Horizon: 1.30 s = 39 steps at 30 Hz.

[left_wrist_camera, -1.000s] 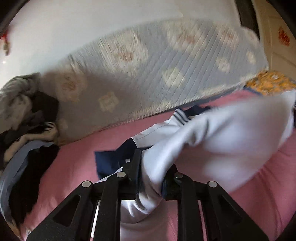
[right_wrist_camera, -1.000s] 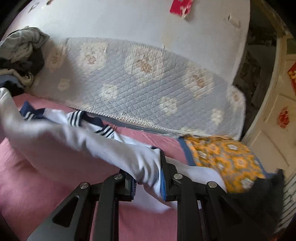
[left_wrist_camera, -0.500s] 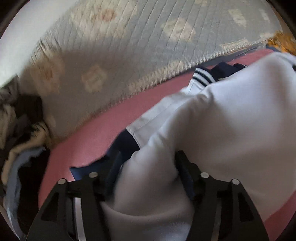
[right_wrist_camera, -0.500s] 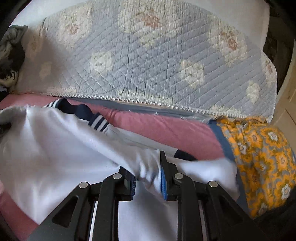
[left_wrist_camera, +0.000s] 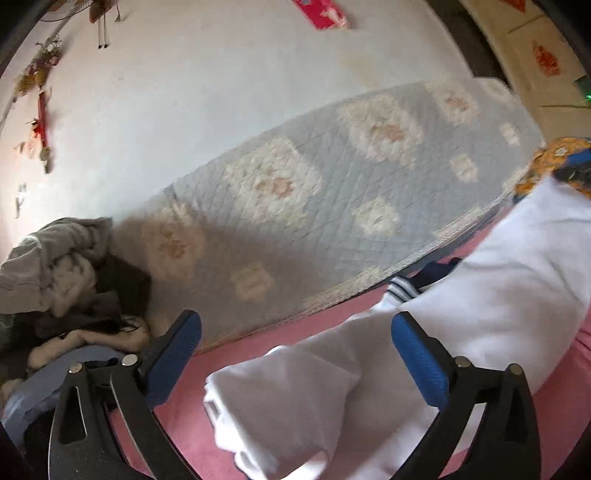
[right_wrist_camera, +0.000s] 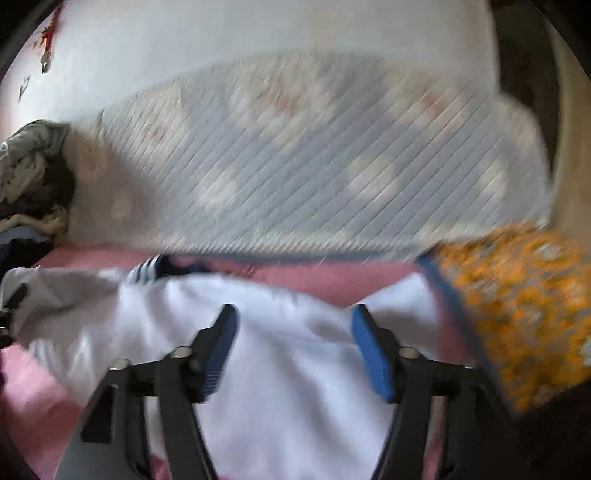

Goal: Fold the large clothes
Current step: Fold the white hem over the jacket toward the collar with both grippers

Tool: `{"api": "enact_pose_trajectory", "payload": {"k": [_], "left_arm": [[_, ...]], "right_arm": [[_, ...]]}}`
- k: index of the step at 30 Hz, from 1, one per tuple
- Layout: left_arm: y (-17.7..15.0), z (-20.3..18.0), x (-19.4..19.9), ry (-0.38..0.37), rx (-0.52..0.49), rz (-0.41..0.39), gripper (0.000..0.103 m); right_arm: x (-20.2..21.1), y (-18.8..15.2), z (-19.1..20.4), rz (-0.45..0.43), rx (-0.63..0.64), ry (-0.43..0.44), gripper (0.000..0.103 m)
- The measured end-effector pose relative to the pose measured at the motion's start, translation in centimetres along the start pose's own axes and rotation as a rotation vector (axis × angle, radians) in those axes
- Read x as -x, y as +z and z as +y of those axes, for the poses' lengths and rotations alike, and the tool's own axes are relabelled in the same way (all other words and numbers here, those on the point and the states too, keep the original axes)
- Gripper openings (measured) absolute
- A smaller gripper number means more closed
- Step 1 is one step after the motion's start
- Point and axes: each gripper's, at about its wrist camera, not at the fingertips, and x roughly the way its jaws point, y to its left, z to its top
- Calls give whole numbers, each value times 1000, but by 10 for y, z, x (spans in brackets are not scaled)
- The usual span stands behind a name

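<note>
Both grippers, left point(left_wrist_camera: 295, 336) and right point(right_wrist_camera: 291, 332), gape wide; the white garment point(left_wrist_camera: 461, 295) lies bunched, navy-striped trim beyond the jaws.

No text, label, brand or number can be read; the red paper decorations point(left_wrist_camera: 320, 14) on the wall are too blurred.
</note>
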Motion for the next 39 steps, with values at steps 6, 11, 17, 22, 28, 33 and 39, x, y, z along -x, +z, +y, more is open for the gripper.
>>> {"api": "enact_pose_trajectory", "payload": {"k": [6,11,17,22,28,33,39], "left_arm": [[-13,2,-25,160,-49,98,103],[-42,22,-78,306,-28,258,98],[-49,73,-115,301,121,288,59],[-54,104,-88,-54,405,260,56],[-60,87,-114,-178,432,411,13],[-57,83,-106,-25,413,326,4],[-54,81,-97,48,349,307,9]], "right_arm": [[2,-2,-5,36,-39,-34,80],[-14,-23,-6,94,24,-124,67],[-34,-32,-40,129,-47,-221,64],[-40,-31,-59,148,-101,-145,64],[-57,-38,-76,211,-220,-51,64],[-68,-46,-55,254,-88,-134,64],[-54,-41,-59,194,-101,-180,64]]}}
